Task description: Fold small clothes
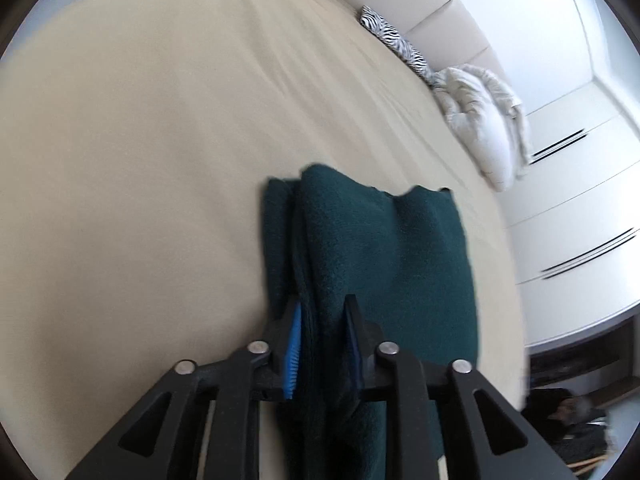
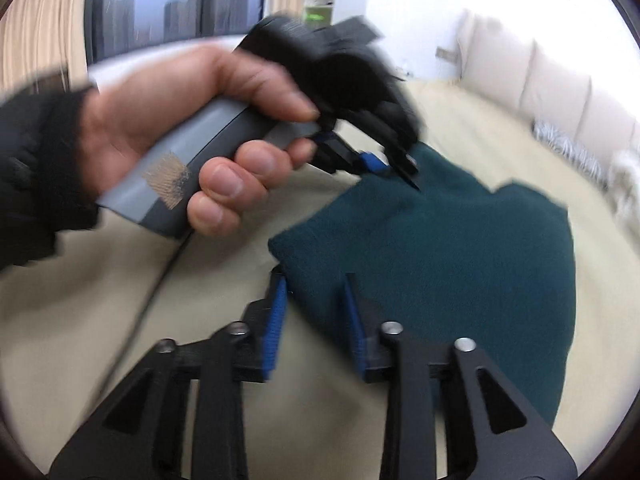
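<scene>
Step in hand: release after a fold. The dark green garment [image 2: 460, 248] lies folded on the beige bed sheet [image 1: 140, 180]. The left gripper [image 1: 322, 344] stands narrowly parted with a fold between its jaws (pad contact unclear). The right gripper [image 2: 314, 320] is parted over the garment's corner, gripping nothing. Next: withdraw both, then smooth the uneven far edge.
</scene>
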Demonstrator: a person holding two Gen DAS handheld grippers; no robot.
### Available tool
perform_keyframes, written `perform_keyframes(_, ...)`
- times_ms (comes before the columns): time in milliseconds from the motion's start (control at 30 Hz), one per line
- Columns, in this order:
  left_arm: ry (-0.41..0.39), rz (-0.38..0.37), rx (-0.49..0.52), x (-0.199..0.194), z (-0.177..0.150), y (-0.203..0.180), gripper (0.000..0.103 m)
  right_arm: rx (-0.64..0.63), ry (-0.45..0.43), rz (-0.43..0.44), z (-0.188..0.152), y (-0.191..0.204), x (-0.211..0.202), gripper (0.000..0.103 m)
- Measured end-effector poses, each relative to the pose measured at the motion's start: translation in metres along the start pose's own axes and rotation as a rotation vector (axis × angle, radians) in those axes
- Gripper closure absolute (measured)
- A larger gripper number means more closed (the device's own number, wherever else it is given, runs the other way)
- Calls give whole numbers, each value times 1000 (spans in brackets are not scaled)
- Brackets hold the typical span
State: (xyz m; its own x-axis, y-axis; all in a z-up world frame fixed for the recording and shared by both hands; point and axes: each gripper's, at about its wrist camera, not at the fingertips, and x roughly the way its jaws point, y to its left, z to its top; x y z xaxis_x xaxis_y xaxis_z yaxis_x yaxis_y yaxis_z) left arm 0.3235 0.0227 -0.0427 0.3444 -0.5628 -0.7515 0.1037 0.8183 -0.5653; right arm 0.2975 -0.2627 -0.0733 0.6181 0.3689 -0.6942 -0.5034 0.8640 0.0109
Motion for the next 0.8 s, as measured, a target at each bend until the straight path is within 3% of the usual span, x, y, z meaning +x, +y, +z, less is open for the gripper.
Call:
perform_keyframes(33, -18, 45, 25, -6, 1, -4, 72, 51, -16, 22, -3, -12, -12, 55)
perform_keyframes(67, -46, 88, 59, -14, 1, -13, 73, 105, -36, 40, -6, -28, -24, 53)
perform_keyframes(233, -134, 114, 221, -31, 0, -85, 70, 449, -100, 118, -22, -124, -63, 53)
perform_keyframes(333, -110, 172, 314, -6, -9, -113, 68, 640, -122, 171, -28, -182, -62, 52)
perform_keyframes(433, -37, 248, 288, 32, -19, -95, 69, 774, -152, 240, -35, -221, -56, 51)
perform_keyframes(533, -84, 193, 248, 32, -29, -66, 75, 841, -137, 316, -39, -240, -39, 51)
perform_keyframes(600, -103, 162, 237, 26, -31, -58, 76, 902, -66, 416, -48, -250, -8, 51)
perform_keyframes(700, -120, 117, 230, 25, -36, -46, 77, 1001, 28, 457, -66, -262, 39, 53)
perform_keyframes(800, -146, 50, 202, 24, -39, -32, 77, 1021, -8, 502, -69, -271, 45, 53)
